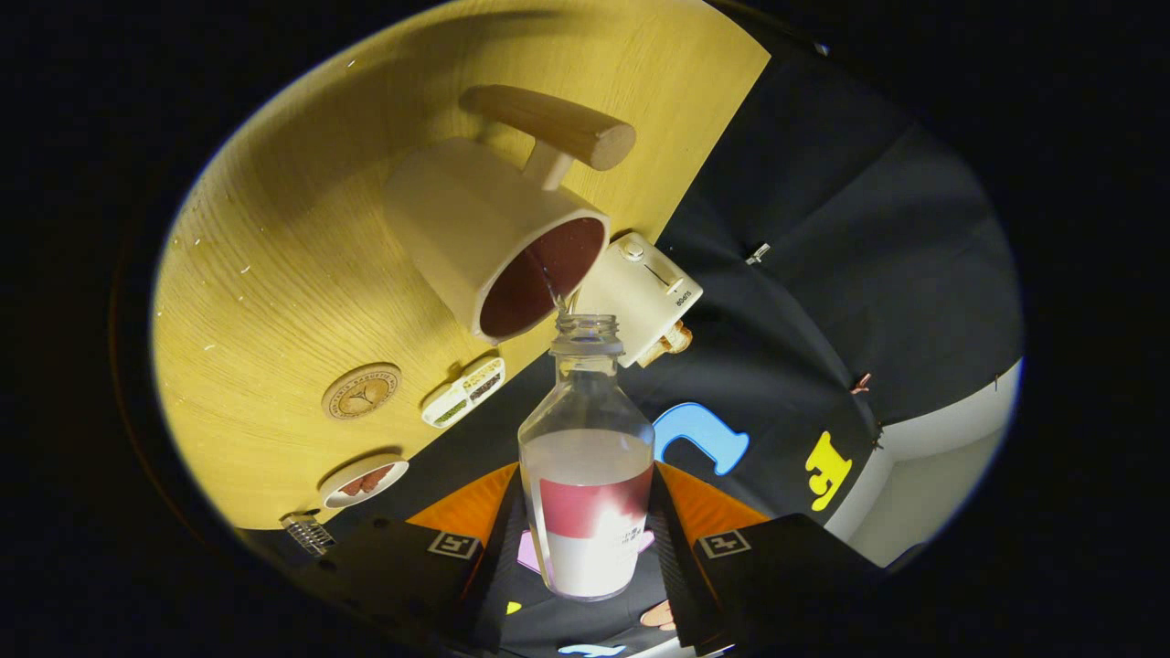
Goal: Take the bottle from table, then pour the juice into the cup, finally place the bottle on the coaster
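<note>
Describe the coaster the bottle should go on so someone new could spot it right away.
Start at the wooden table and find the big cream cup with the wooden handle. Beyond it, toward the table's near end, lies the coaster, a flat round wooden disc with an emblem. Unlike the round white dish and the small rectangular tray nearby, it is plain wood. The jaws grip the bottle.

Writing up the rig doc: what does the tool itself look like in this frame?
The tool is a two-finger unit. Each finger is a broad, blocky black body with a square black-and-white fiducial marker on its upper face, and an orange wedge-shaped panel runs forward from each marker. The inner faces look ribbed. No cables, hand or sleeve can be made out.
</note>
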`<state>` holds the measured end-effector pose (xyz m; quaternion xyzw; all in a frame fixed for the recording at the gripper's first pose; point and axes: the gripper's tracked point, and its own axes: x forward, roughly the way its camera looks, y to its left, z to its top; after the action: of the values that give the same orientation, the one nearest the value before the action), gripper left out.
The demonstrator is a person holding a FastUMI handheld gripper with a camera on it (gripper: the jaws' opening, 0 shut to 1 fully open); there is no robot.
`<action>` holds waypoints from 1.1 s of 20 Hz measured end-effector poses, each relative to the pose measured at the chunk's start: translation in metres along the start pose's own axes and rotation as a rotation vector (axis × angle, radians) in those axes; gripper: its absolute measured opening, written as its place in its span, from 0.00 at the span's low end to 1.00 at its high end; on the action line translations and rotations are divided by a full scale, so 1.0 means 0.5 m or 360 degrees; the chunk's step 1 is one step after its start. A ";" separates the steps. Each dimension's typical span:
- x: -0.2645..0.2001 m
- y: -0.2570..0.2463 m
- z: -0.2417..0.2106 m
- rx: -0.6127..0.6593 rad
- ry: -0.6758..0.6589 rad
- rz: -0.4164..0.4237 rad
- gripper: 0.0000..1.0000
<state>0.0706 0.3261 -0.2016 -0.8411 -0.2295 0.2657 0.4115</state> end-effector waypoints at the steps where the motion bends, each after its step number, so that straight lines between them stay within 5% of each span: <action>1: -0.001 -0.001 0.001 -0.0030 -0.0007 -0.0003 0.71; 22: 0.011 -0.027 0.045 -0.0381 -0.0163 -0.0032 0.71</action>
<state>0.0583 0.3499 -0.2035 -0.8671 -0.2888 0.2749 0.2986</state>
